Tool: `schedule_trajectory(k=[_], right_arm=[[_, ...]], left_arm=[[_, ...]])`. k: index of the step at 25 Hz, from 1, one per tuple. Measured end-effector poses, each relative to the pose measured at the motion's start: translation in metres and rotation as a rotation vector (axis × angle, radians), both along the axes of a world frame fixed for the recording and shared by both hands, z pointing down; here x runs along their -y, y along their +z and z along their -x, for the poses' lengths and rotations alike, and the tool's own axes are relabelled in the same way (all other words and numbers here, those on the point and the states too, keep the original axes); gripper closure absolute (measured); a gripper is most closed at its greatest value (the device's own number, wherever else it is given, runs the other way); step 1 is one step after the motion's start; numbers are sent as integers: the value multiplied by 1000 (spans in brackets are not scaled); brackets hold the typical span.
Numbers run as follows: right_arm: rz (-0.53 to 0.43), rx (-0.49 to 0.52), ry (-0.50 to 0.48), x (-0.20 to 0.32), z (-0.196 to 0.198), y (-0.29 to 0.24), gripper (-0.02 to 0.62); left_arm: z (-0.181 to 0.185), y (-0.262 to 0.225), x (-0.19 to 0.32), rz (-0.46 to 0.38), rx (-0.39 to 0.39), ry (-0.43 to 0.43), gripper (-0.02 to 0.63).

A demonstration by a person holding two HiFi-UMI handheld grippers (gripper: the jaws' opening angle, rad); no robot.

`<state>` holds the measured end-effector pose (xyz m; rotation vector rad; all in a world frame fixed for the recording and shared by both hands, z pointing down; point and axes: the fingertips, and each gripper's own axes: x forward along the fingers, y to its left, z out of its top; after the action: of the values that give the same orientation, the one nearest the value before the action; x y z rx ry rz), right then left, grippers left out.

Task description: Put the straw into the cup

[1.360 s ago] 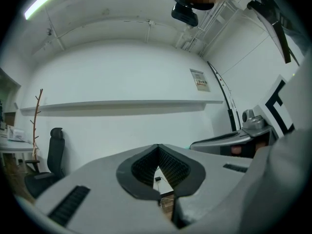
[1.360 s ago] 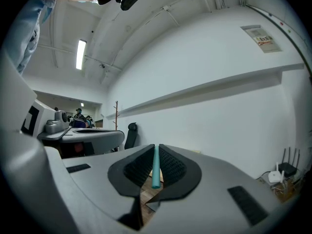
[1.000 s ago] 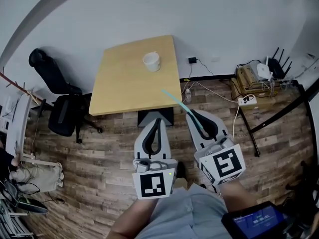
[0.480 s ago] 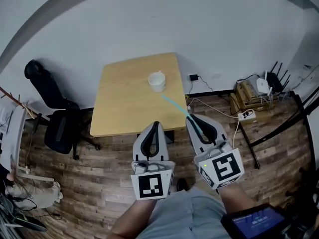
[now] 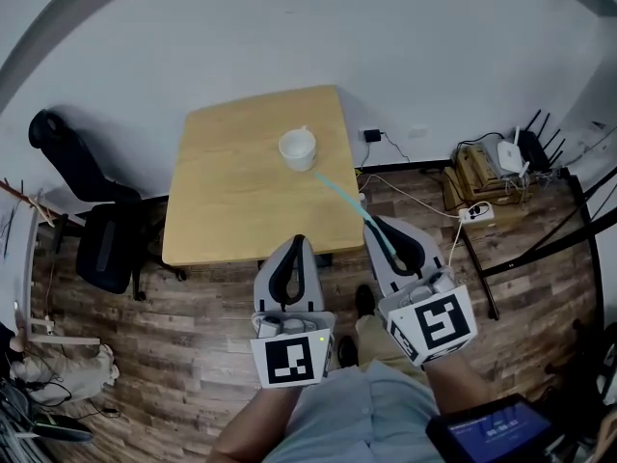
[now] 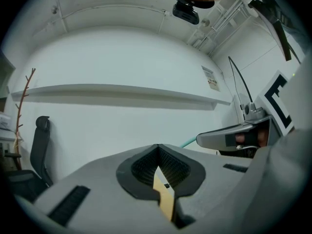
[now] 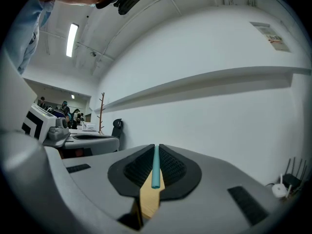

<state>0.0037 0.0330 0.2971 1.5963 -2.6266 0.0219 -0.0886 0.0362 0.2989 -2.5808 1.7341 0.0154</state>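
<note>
A white cup [image 5: 297,149] stands on the far right part of the wooden table [image 5: 231,201]. My right gripper [image 5: 374,222] is shut on a teal straw [image 5: 349,206], which slants up-left, its free tip just short of the cup, over the table's right edge. In the right gripper view the straw [image 7: 155,168] lies clamped between the black pads, at the right gripper [image 7: 156,147]. My left gripper [image 5: 297,242] hangs before the table's near edge, shut with nothing in it. In the left gripper view the left gripper [image 6: 157,149] shows closed jaws, with the straw [image 6: 188,143] off to the right.
A black office chair [image 5: 92,215] stands left of the table. On the floor to the right lie a power strip [image 5: 477,193] with cables and a router [image 5: 508,141]. A black frame [image 5: 569,230] runs along the right. A white wall stands behind the table.
The table and cup have shifted nearer in the head view, and the straw's tip now lies closer to the cup. Both grippers keep their hold and spacing.
</note>
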Motion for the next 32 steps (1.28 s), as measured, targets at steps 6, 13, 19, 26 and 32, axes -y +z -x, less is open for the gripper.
schedule_trajectory(k=[6,13,19,26,32], right_arm=[[44,26,-20,49,-9,17,571],[32,45,-82,111,-18,11,571],[-8,61,-144,152,-23,-6,571],[-64,62,-222,193,-16,-22,571],[-73,46,-250,212,4,-27,571]], left_arm=[[-7,10,48,35,37,-20,609],[-22,4,110,33,80,-61,609],[-33,-14,149,-8,95,-112,609],[-27,-35,173,-75,90,-198,609],[-2,-36,187,-78,79,-240,609]])
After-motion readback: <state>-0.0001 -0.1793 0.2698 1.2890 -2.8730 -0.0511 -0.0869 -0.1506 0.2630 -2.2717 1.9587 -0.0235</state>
